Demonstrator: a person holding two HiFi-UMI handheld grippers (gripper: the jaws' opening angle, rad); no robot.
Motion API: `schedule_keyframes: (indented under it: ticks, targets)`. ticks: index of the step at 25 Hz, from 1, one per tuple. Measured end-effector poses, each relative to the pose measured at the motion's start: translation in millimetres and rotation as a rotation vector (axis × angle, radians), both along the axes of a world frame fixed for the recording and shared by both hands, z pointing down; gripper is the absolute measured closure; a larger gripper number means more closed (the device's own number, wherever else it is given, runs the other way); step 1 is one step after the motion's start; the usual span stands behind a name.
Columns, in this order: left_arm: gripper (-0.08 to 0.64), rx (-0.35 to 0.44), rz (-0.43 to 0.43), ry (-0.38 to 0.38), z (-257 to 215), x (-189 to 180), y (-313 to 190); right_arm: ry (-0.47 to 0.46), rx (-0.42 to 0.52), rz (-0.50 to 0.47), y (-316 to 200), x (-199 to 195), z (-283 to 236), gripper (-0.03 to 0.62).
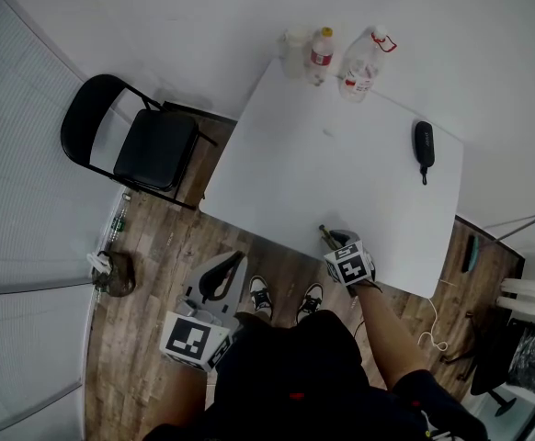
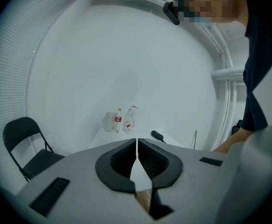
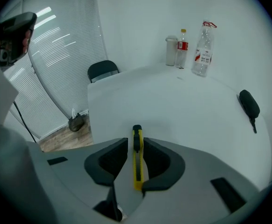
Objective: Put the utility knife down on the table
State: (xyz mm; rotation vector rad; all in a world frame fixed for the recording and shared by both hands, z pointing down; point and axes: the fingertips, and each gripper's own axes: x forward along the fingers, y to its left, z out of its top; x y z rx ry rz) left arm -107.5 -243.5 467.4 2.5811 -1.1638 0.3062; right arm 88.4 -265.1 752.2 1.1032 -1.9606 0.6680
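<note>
Right gripper [image 3: 135,142] has its fingers [image 3: 160,160] closed down narrow on the yellow utility knife [image 3: 137,166]. The knife runs lengthwise down the slot, with its black-tipped front end poking out just past the fingertips. The left gripper [image 2: 137,142] has nothing in it, and its fingers [image 2: 122,160] are pressed together so the tips meet.

The surface is a white bench [image 1: 341,177] on a wood plank floor [image 1: 148,255], set against plain white walls with blinds along one side. At the far edge of the bench there's a clear cup [image 1: 294,51], a small red-label bottle [image 1: 321,55] and a bigger clear bottle [image 1: 361,62] in a row. A black oblong object [image 1: 424,143] sits off on the right side. A black folding chair [image 1: 146,143] stands beside the bench.

From the head view, the right gripper is at the near edge of the bench with the knife pointing out over the top. Can't tell if the knife touches the surface. The left gripper hangs low over the floor, short of the bench.
</note>
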Motion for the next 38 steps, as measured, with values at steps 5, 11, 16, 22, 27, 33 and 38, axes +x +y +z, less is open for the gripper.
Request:
schedule_keyframes:
  ticks: [5,11,16,22,27,33,38]
  targets:
    - [0.529,0.024,0.018,0.009,-8.0,3.9,1.8,-0.032,0.089,0.046,-5.7,8.9,-36.7,0.491]
    - [0.529,0.083,0.062,0.035,-35.8,22.6,4.1,-0.129,0.301,0.137,-5.7,31.1,-142.1,0.492]
    - [0.529,0.143,0.112,0.039,-64.3,43.4,4.3,-0.203,0.505,0.185,4.5,50.2,-239.7,0.531]
    - [0.529,0.201,0.145,0.057,-90.5,64.0,3.3,-0.306,0.707,0.188,28.9,60.2,-336.4,0.549]
    - [0.529,0.236,0.159,0.073,-102.5,71.8,0.8,-0.267,0.853,0.100,48.8,62.2,-390.0,0.560]
    - [0.529,0.240,0.175,0.071,-107.9,82.0,0.1,-0.283,0.959,0.090,63.3,70.5,-431.1,0.569]
    - [0.529,0.239,0.188,0.071,-107.3,88.6,-0.4,-0.292,0.995,0.082,69.3,69.2,-448.6,0.569]
